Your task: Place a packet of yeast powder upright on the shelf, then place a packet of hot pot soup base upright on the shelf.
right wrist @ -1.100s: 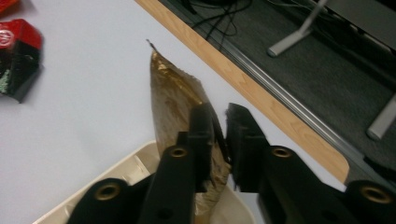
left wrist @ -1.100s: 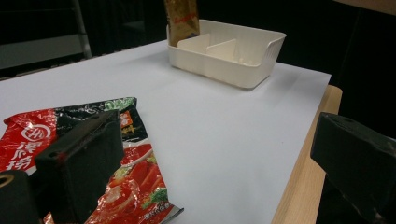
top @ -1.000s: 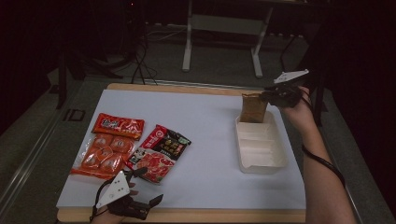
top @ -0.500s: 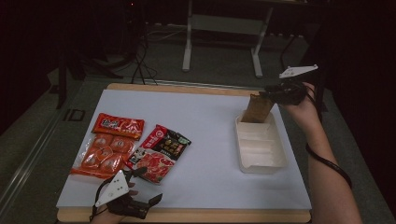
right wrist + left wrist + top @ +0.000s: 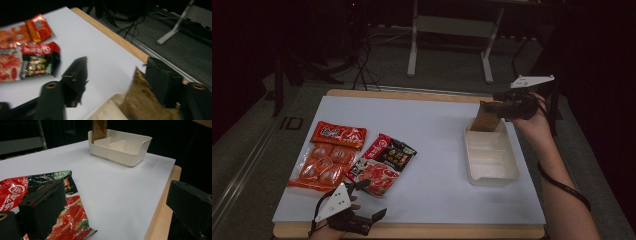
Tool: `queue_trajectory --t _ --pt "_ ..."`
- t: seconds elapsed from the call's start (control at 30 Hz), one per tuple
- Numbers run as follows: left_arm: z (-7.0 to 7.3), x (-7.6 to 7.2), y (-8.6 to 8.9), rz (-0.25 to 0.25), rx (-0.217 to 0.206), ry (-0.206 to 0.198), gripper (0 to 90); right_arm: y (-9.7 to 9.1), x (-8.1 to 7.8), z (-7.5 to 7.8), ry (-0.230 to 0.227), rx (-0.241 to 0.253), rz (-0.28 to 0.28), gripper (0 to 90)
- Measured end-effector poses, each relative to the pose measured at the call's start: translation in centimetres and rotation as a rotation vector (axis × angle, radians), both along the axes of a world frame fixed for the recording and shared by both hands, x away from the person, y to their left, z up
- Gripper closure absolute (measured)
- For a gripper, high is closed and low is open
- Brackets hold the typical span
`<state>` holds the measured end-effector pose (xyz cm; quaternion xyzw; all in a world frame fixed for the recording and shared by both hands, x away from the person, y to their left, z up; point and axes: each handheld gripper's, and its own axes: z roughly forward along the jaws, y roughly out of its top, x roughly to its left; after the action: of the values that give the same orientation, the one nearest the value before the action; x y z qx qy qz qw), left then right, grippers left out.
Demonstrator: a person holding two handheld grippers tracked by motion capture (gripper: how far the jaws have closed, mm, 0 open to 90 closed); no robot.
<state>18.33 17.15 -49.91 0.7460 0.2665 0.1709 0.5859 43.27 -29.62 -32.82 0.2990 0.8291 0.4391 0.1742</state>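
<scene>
A brown packet stands tilted in the far compartment of a white divided tray on the right of the white mat. My right gripper hovers at the packet's top. Its jaws have just been opening, and in the right gripper view they stand apart with the packet loose between them, close to the right-hand jaw. My left gripper rests open at the near left table edge. Its left-hand jaw hangs over a red and white food packet. The tray and brown packet lie far beyond it.
Several snack packets lie on the mat's left: a red one, an orange multi-piece pack, a black and red one and a red and white one. The mat's middle is bare. The wooden table edge runs along the front.
The right gripper's jaws have spread apart and let go of the brown packet, and the hand has drawn slightly right and up. The left gripper has stayed still.
</scene>
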Motion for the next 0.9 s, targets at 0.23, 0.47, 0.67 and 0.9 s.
queue_trajectory --t 0.23,0.47,0.67,0.9 --pt "-0.1 0.1 -0.1 0.005 0.008 0.0 3.3 0.4 -2.4 -0.6 0.005 0.08 0.055 14.1" --pt "0.3 0.4 -0.2 0.02 0.016 0.001 3.3 1.3 -4.8 -1.8 -0.011 0.121 0.083 13.9" --pt "1.4 0.5 -0.4 0.026 0.031 0.05 3.5 2.3 -7.3 -2.6 -0.067 0.142 0.103 16.8" --pt "2.4 0.6 -0.1 0.036 0.017 0.02 3.3 2.9 -9.5 -3.7 -0.101 0.15 0.118 17.5"
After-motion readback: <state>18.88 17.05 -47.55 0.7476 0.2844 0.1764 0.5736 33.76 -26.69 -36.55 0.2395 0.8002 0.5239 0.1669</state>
